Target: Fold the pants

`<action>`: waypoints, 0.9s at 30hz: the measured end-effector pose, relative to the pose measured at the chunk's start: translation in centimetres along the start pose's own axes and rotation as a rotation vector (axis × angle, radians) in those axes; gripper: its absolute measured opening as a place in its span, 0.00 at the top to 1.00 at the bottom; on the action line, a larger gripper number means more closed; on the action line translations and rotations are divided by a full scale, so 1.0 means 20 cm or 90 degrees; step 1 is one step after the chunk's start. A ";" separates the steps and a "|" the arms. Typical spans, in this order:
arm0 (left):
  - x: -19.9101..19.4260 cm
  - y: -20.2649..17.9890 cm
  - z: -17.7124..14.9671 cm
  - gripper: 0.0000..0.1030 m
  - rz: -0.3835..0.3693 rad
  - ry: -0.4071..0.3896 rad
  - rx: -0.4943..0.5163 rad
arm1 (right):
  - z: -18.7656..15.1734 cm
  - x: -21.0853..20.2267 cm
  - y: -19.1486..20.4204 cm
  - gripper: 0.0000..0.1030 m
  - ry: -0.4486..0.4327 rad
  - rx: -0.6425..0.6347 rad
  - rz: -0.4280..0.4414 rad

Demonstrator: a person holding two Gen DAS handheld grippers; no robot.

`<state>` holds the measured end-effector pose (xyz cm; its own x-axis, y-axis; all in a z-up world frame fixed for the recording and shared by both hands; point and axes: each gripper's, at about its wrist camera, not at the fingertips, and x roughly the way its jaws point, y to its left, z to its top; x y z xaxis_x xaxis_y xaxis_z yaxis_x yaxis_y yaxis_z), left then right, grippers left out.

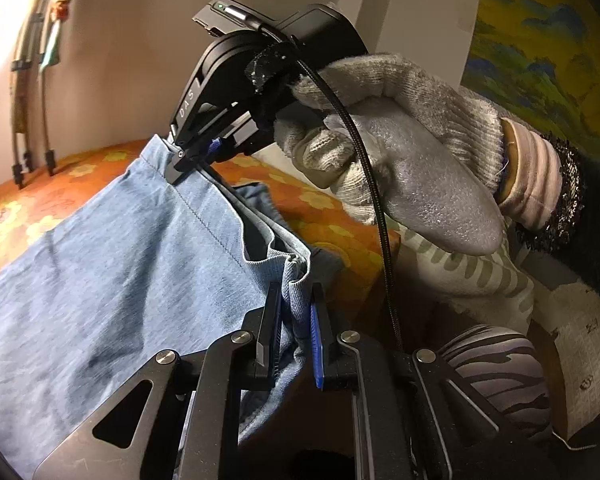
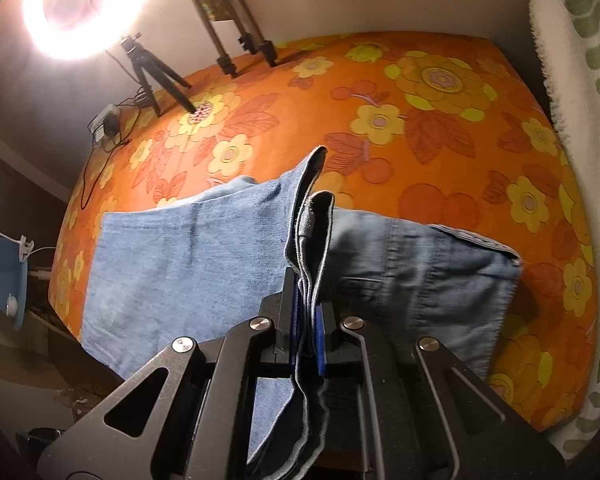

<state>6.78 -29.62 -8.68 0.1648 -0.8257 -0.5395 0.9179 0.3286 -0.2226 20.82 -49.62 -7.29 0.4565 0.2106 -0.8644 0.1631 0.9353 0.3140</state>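
The light blue denim pants (image 1: 112, 276) hang lifted above the orange flowered bed cover (image 1: 332, 216). My left gripper (image 1: 294, 320) is shut on a bunched hem edge of the pants. In the left wrist view my right gripper (image 1: 186, 162), held by a gloved hand (image 1: 400, 148), is shut on the far corner of the same edge. In the right wrist view my right gripper (image 2: 306, 320) clamps several stacked hem layers, and the rest of the pants (image 2: 188, 264) lie folded flat on the bed cover (image 2: 420, 120) below.
A ring light on a small tripod (image 2: 148, 76) and a larger tripod (image 2: 236, 44) stand at the bed's far edge. A charger and cables (image 2: 108, 124) lie at the far left corner. A white and green patterned blanket (image 2: 580, 120) runs along the right side.
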 end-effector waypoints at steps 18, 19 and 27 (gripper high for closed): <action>0.07 0.01 0.06 0.90 -0.037 0.031 0.025 | -0.05 0.01 -0.33 0.93 -0.001 0.048 -0.010; 0.07 0.00 0.06 0.90 -0.037 0.031 0.026 | -0.05 0.01 -0.33 0.93 -0.001 0.049 -0.011; 0.08 -0.02 0.07 0.89 -0.043 0.041 0.030 | -0.06 0.04 -0.40 0.93 0.003 0.058 -0.018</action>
<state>7.10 -31.76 -8.35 0.0807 -0.8137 -0.5757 0.9422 0.2506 -0.2222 18.76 -56.63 -10.98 0.4469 0.1865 -0.8749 0.2548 0.9110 0.3243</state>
